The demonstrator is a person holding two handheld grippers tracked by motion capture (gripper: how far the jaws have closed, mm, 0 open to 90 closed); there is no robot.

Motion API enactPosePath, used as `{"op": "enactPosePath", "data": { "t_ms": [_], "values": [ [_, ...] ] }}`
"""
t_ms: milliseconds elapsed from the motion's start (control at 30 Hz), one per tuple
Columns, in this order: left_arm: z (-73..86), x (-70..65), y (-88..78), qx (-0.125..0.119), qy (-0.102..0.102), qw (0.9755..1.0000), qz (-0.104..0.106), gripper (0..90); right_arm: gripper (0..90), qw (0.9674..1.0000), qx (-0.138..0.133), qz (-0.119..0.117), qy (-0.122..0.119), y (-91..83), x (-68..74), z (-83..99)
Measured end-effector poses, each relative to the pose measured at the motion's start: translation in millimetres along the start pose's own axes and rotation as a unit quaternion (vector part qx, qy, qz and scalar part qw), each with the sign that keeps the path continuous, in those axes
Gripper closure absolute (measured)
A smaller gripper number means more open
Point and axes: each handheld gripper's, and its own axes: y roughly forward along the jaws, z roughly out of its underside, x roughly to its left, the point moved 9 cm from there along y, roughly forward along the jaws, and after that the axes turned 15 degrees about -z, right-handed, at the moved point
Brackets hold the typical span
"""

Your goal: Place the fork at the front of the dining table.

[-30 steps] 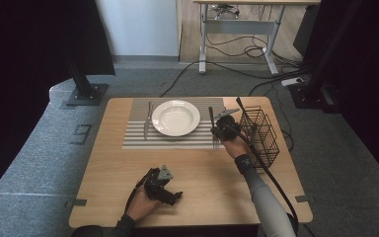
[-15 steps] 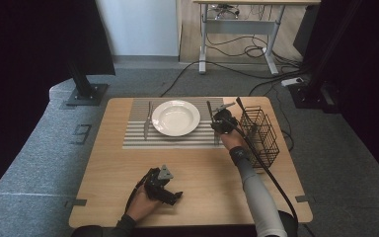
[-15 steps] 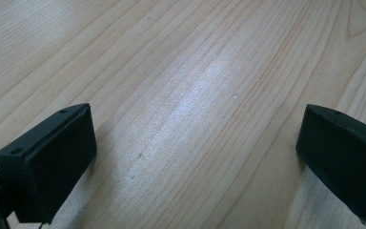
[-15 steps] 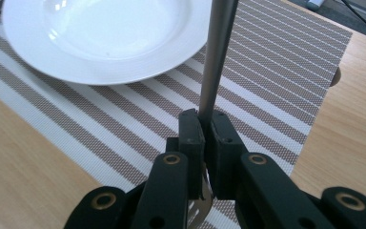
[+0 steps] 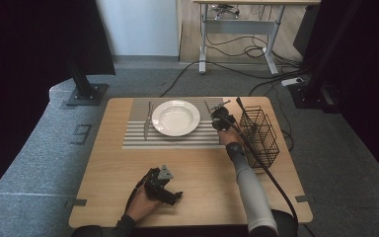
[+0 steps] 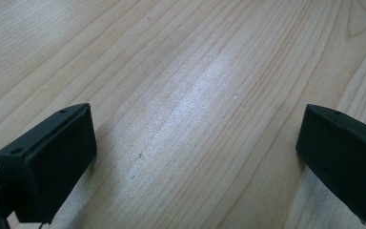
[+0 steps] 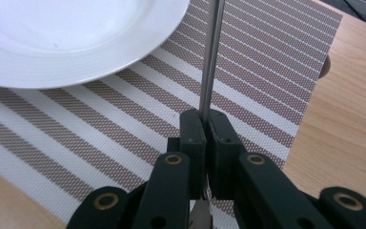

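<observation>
The right arm reaches forward, right gripper (image 5: 216,117) clamped on a metal utensil (image 7: 211,57) (which kind, unclear) above the striped placemat (image 7: 267,81) beside the white plate (image 5: 175,117); left gripper (image 5: 170,196) rests low, jaws spread, empty

The left gripper (image 5: 170,195) lies low at about 7 o'clock on the table, held in the left hand (image 5: 143,205), its jaws spread wide and pointing toward 4 o'clock. The right forearm (image 5: 246,185) reaches up toward 1 o'clock, where the right gripper (image 5: 216,116) has its jaws pressed together on a thin metal utensil handle (image 7: 210,57), probably a piece of cutlery.
</observation>
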Motion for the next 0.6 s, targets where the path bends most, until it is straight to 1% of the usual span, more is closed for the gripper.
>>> {"op": "enactPosePath", "data": {
  "t_ms": [400,433,467,500,533,600],
  "values": [
    [0.1,-0.1,0.0,0.0,0.0,1.0,0.0,0.0,85.5,0.9997,0.019,0.014,0.01,25.4,-13.8,-0.3],
    [0.1,-0.1,0.0,0.0,0.0,1.0,0.0,0.0,85.5,0.9997,0.019,0.014,0.01,25.4,-13.8,-0.3],
    [0.0,-0.1,0.0,0.0,0.0,1.0,0.0,0.0,85.5,0.9995,0.022,0.015,0.014,29.7,-15.5,0.1],
    [0.0,-0.1,0.0,0.0,0.0,1.0,0.0,0.0,85.5,0.9995,0.022,0.015,0.014,29.7,-15.5,0.1],
    [0.1,-0.1,0.0,0.0,0.0,1.0,0.0,0.0,85.4,0.9995,0.025,0.014,0.017,34.2,-16.9,0.4],
    [0.0,-0.1,0.0,0.0,0.0,1.0,0.0,0.0,85.4,0.9994,0.027,0.015,0.018,37.8,-18.1,0.3]
  ]
}}
